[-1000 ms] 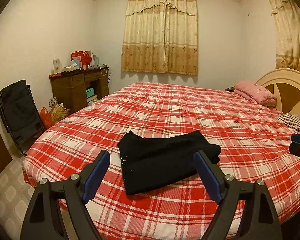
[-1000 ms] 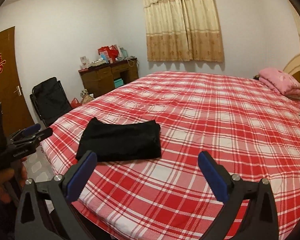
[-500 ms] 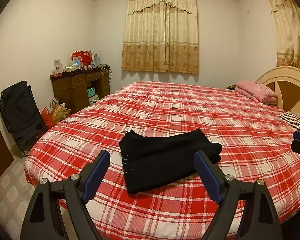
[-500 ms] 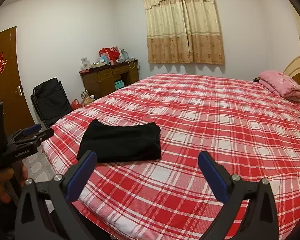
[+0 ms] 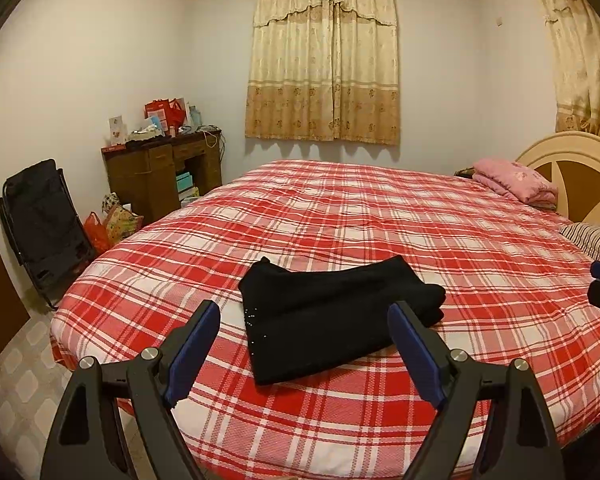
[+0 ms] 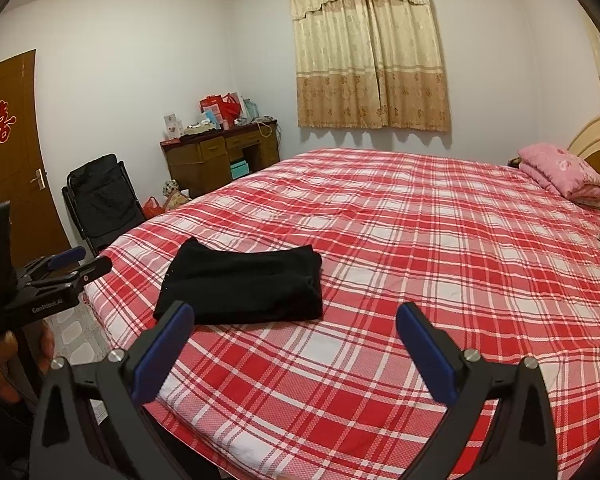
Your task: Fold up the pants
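Black pants (image 5: 332,316) lie folded into a flat rectangle on the red plaid bed (image 5: 380,220), near its front corner; they also show in the right wrist view (image 6: 244,284). My left gripper (image 5: 304,340) is open and empty, held back from the bed's edge, with the pants beyond its fingers. My right gripper (image 6: 296,344) is open and empty, to the right of the pants and clear of them. The left gripper also shows at the left edge of the right wrist view (image 6: 76,264).
A pink folded blanket (image 5: 516,180) and striped pillow (image 5: 592,236) lie by the headboard (image 5: 572,168). A wooden desk (image 5: 160,172) with clutter, bags (image 5: 112,224) and a black folding chair (image 5: 44,220) stand along the left wall. A brown door (image 6: 12,152) is at far left.
Both grippers have drawn back and up slightly from the bed; the pants lie unmoved. Both stay open.
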`<act>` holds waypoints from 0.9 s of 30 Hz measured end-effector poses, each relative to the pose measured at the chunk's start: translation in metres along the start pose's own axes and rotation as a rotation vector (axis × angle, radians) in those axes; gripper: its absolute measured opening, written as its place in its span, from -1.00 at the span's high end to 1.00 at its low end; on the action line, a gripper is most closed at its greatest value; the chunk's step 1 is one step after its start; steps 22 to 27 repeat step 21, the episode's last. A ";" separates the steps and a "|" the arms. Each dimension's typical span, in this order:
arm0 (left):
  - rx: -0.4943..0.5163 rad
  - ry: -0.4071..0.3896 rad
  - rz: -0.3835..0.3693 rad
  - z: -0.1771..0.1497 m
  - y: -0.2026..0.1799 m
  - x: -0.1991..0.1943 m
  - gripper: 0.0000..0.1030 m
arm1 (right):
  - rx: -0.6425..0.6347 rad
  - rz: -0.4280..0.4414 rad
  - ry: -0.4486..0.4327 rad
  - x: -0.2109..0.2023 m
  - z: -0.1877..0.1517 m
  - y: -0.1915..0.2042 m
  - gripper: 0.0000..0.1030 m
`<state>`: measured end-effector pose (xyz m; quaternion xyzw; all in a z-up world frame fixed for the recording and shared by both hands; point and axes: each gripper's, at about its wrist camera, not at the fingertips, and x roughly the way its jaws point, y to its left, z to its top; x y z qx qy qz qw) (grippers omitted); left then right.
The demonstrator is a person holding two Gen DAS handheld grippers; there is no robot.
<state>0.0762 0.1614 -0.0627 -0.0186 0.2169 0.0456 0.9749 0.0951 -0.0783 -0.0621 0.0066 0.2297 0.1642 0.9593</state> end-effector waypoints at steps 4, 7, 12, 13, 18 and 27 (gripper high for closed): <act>-0.005 -0.003 0.012 0.000 0.001 0.000 -0.86 | -0.018 -0.004 0.001 0.000 -0.001 0.003 -1.00; -0.005 -0.009 0.030 -0.001 0.001 -0.001 -0.92 | -0.022 -0.008 0.008 0.002 -0.002 0.004 -1.00; -0.012 0.005 0.024 -0.002 0.002 0.002 -0.92 | -0.021 -0.008 0.008 0.003 -0.003 0.004 -1.00; -0.015 0.002 0.015 -0.004 0.003 0.002 -0.92 | -0.021 -0.008 0.009 0.002 -0.002 0.004 -1.00; -0.023 0.001 0.004 -0.005 0.003 0.004 -0.92 | -0.023 -0.009 0.016 0.005 -0.003 0.004 -1.00; -0.018 0.001 -0.003 -0.005 0.003 0.005 -0.92 | -0.025 -0.009 0.019 0.007 -0.004 0.005 -1.00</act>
